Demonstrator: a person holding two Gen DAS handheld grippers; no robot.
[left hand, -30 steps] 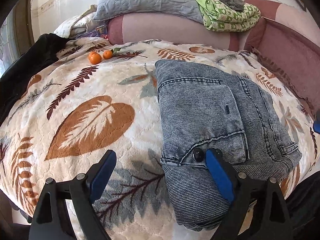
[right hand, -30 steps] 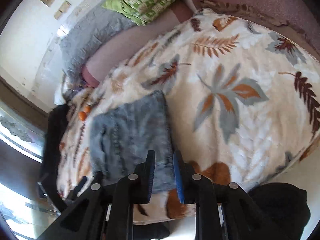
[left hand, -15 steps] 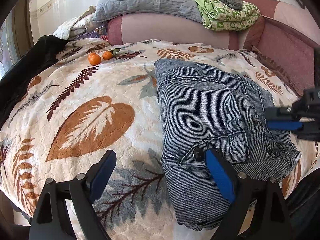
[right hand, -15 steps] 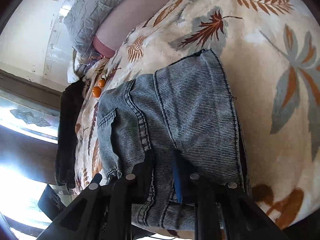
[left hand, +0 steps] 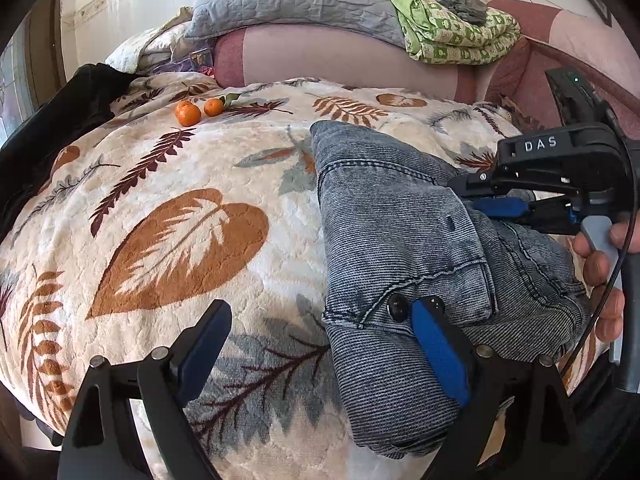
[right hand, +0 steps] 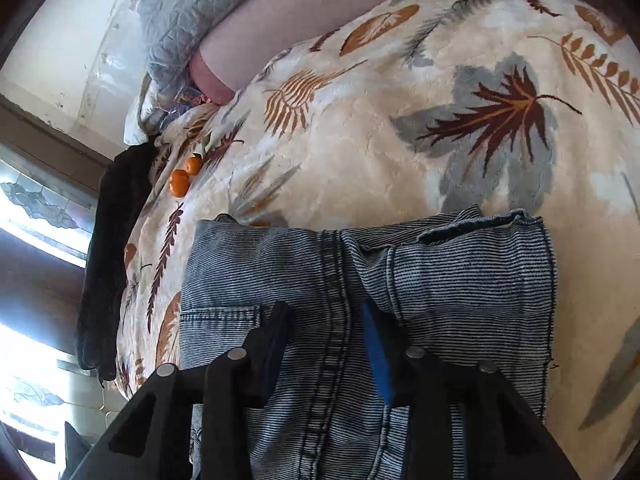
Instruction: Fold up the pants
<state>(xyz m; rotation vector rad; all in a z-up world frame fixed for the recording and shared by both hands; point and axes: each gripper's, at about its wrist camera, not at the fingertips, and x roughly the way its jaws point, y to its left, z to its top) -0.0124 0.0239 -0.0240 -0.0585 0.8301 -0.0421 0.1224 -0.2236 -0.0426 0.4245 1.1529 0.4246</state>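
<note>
On the leaf-print blanket [left hand: 168, 208] lie folded pants [left hand: 400, 240]. Left gripper [left hand: 320, 344] gapes wide, empty. Right gripper [right hand: 324, 344] stands partly open over the denim, gripping nothing.

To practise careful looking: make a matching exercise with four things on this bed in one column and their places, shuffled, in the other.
Things:
1. folded jeans
2. two tangerines
3. green patterned blanket
4. black garment

Places:
A. on the bolster at the head of the bed
B. draped over the bed's far left edge
C. under the right gripper
D. on the leaf-print bedspread, near the pillows

Pairs: 1-C, 2-D, 3-A, 4-B
</note>
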